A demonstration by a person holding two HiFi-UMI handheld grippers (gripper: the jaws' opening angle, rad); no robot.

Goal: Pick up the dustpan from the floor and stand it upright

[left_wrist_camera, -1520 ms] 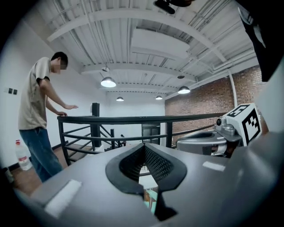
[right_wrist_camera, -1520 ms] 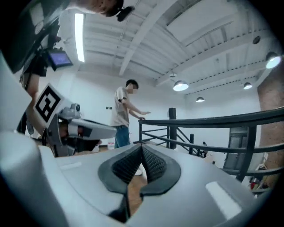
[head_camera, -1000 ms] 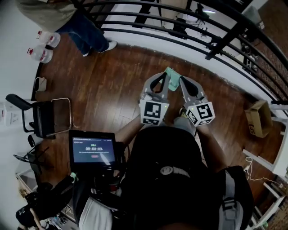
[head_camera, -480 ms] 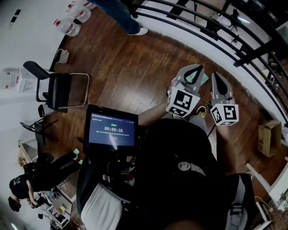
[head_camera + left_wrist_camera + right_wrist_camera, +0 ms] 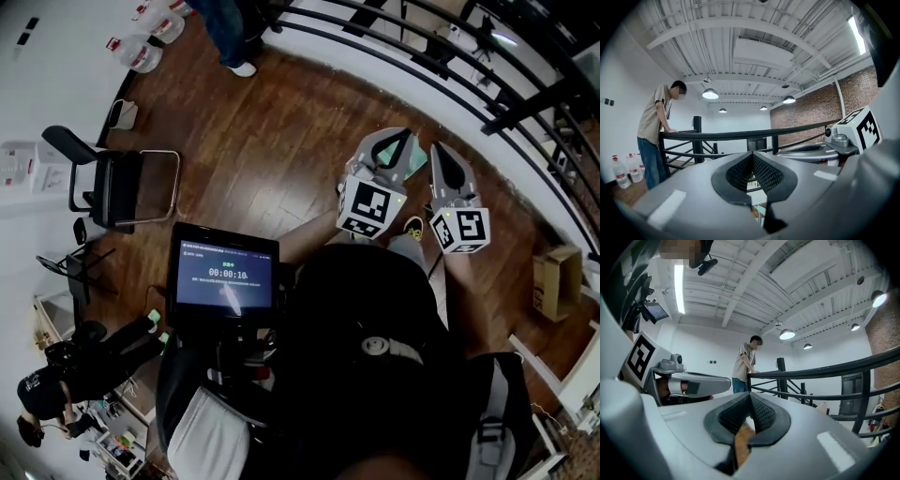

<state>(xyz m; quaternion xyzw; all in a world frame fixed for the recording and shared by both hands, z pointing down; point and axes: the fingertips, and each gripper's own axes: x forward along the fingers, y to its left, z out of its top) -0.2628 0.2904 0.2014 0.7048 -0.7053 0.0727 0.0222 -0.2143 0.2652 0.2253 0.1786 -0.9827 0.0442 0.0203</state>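
Dustpan: all I get of it is a mint-green patch down on the wooden floor, peeking out btw the two grippers in the head view and partly covered by the left gripper. A sliver of the same green shows under that gripper's pads in its own view. Can't tell from either pic whether it lies flat or stands, as too little of it shows. It sits near the foot of the black railing.

Left gripper: pads pressed together at the tips w/ nothing btw them, pointing roughly level out over the railing. Right gripper: same, pads pressed together and empty, just beside the left one. Neither touches the dustpan as far as I can see; both are held up above it.

Progress, my read: nothing is gripped, so no pick is under way at this moment. If the pan is lying down, the whole job is left: go down, spread one gripper, take the handle or rim, lift, set it upright. If it already stands, the job's done, but I can't confirm that.

Around: office chair well off to the left, tablet screen on the rig in front of the wearer, cardboard box far right, water bottles by the wall, and a person leaning on the railing.
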